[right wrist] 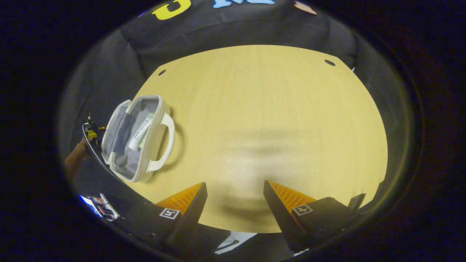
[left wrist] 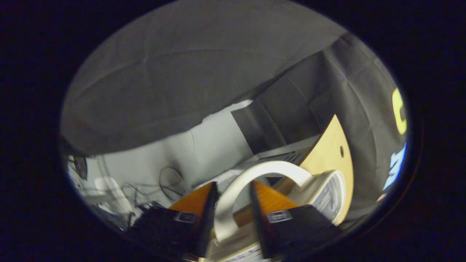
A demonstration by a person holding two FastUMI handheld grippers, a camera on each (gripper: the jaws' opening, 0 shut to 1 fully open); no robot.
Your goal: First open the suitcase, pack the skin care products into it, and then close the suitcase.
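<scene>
In the left gripper view, the left gripper [left wrist: 233,203] has its jaws spread on either side of the white handle [left wrist: 255,174] of the small suitcase [left wrist: 327,193], not visibly pressing it. The case sits at the worktop [left wrist: 331,145] edge. In the right gripper view, the right gripper [right wrist: 235,198] hovers over bare worktop with jaws spread and empty, well apart from the case, which lies open near the left edge with a skin care tube [right wrist: 141,131] already inside. Packing looks done, I'd judge; closing remains.
</scene>
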